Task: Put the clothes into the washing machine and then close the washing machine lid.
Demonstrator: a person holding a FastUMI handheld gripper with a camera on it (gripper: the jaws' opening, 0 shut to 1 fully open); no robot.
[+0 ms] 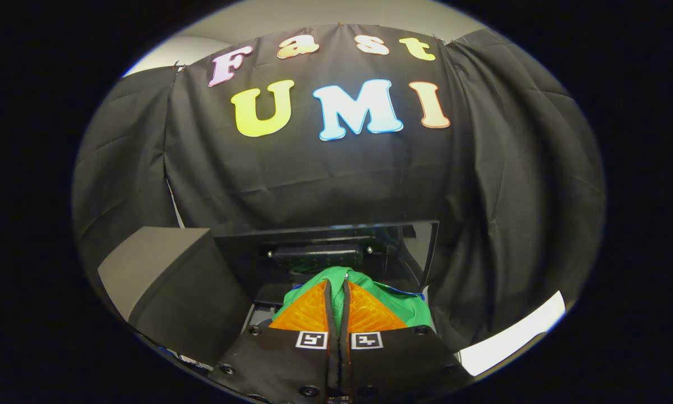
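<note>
Gripper (337,286) observed at 6 o'clock, fingers drawn together and clamped on a fold of green garment (395,306), which bunches between and around the fingertips and spreads toward 3 o'clock of them. Just beyond the fingers, at 12 o'clock, the washing machine (269,280) stands with its glossy dark lid (420,247) raised upright behind the opening; the garment hangs over that opening, at the machine's front edge. A grey box-shaped unit (162,269) sits at 9 o'clock of the gripper, just beside the machine. Black cloth wall (510,185) encloses the background.
</note>
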